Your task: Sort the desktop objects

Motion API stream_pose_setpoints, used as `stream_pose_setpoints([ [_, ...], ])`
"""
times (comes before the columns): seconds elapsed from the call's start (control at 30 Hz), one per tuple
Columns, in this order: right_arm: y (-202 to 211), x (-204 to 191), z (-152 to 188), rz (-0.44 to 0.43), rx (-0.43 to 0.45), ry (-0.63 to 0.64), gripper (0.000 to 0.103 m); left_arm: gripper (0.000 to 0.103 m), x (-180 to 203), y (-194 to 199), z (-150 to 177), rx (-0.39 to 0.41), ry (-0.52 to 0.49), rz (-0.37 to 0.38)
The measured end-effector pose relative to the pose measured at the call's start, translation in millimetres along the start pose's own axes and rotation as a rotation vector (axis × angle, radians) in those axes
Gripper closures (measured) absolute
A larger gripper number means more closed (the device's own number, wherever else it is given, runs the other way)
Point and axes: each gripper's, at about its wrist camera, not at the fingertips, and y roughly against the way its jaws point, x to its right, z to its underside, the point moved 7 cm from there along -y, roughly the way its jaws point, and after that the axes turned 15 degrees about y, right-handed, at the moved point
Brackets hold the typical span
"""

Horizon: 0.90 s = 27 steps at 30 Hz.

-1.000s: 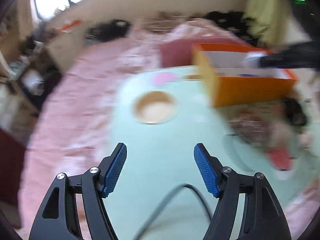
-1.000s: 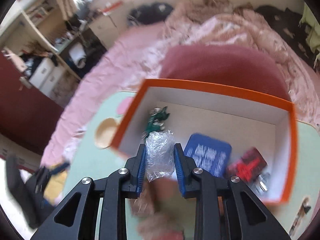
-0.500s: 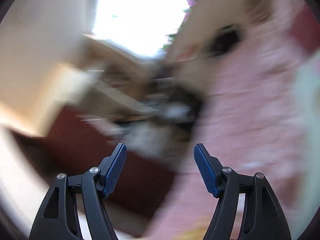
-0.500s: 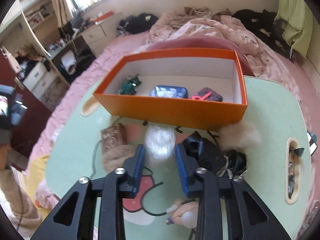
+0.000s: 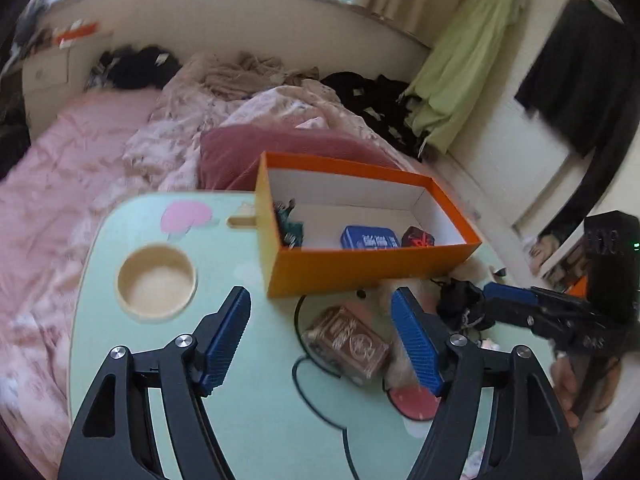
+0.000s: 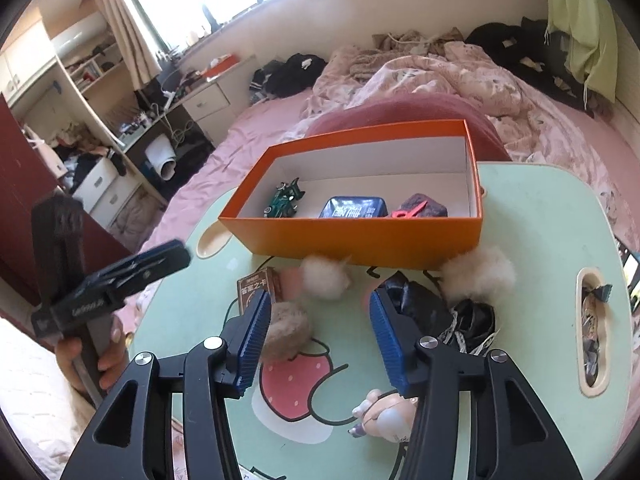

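Box [image 6: 360, 240] lying long axis 9-to-3 near table [image 6: 540, 220] far edge; bare table at 3. Right gripper [image 6: 316, 344] opening, holding nothing; left gripper [image 5: 320, 336] standing wide, empty.

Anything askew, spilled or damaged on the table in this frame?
Nothing spilled or broken shows. The orange box sits at an angle to the table's edges. Unsorted clutter lies loose in front of it: fluffy pompoms, a brown card box, crumpled black fabric. A small figurine lies on its side.
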Motion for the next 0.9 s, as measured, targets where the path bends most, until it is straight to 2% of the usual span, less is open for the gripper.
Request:
stream_pose_setpoints([
  [0.07,-1.3,1.0,2.5,-0.007,-0.003,-0.005,0.052,0.03,3.2,-7.4,-9.6,0.012,-0.021,-0.037],
  [0.1,-2.2,1.4,3.1,-0.014,-0.004,-0.005,0.052,0.03,-1.5,-15.0,-15.0,0.021,-0.003,-0.066],
  [0.13,-3.1,2.4,4.3,-0.018,-0.007,-0.009,0.052,0.03,-10.6,-24.9,-26.1,0.019,0.02,-0.063],
  [0.23,-3.9,3.8,5.4,-0.021,-0.009,-0.017,0.05,0.03,-12.6,-41.5,-42.5,-0.01,0.067,0.021],
  [0.3,-3.4,4.5,6.2,-0.025,-0.005,-0.024,0.045,0.045,-13.9,-48.6,-56.9,0.013,0.024,-0.005],
  [0.33,-3.2,4.8,6.7,-0.028,-0.005,-0.025,0.045,0.067,-8.9,-54.2,-60.1,-0.006,0.005,-0.016],
  [0.37,-3.3,4.9,7.2,-0.03,-0.006,-0.027,0.045,0.078,-5.6,-59.2,-65.1,-0.04,0.006,-0.024],
  [0.47,-2.2,5.8,8.1,-0.033,-0.003,-0.034,0.045,0.078,2.2,-76.8,-80.7,-0.138,0.02,-0.063],
  [0.53,-0.6,6.2,8.8,-0.041,0.004,-0.041,0.044,0.078,2.0,-95.8,-85.9,-0.177,-0.008,-0.165],
  [0.67,1.8,11.1,10.8,-0.043,0.01,-0.059,0.041,0.079,-0.9,-121.8,-80.1,-0.269,0.001,-0.25],
  [0.77,4.8,14.1,11.4,-0.053,0.02,-0.075,0.041,0.08,-9.8,-131.0,-81.9,-0.242,-0.03,-0.398],
  [0.9,6.4,15.0,12.3,-0.052,0.025,-0.077,0.041,0.079,-15.1,-132.4,-82.7,-0.218,-0.072,-0.519],
])
